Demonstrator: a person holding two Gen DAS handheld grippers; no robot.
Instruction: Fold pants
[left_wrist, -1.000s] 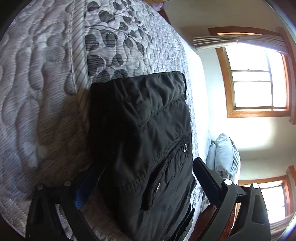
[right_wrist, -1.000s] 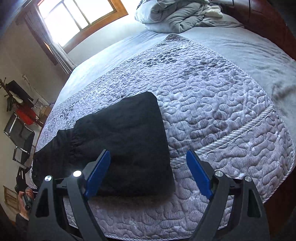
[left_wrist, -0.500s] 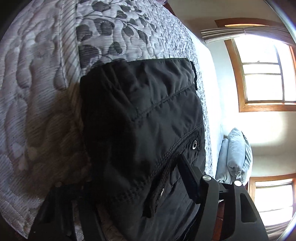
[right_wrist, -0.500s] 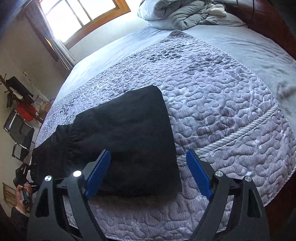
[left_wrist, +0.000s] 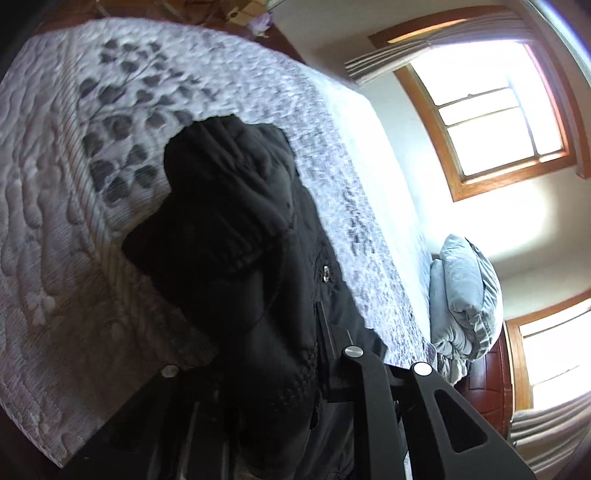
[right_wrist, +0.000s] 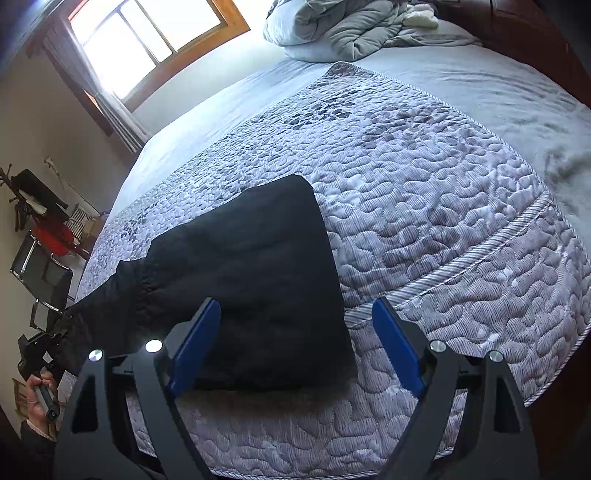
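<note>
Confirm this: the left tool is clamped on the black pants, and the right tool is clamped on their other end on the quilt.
Not quite. The right tool is open: in the right wrist view its blue pads stand wide apart above the black pants, gripping nothing. The rest holds: the left wrist view shows the left tool clamped on the bunched pants, which lie on the quilt.

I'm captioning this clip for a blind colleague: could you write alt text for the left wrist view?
The left gripper is shut on bunched black pants, raised off a grey quilted bedspread. Bright wood-framed windows and a folded pale blue duvet lie beyond.
</note>
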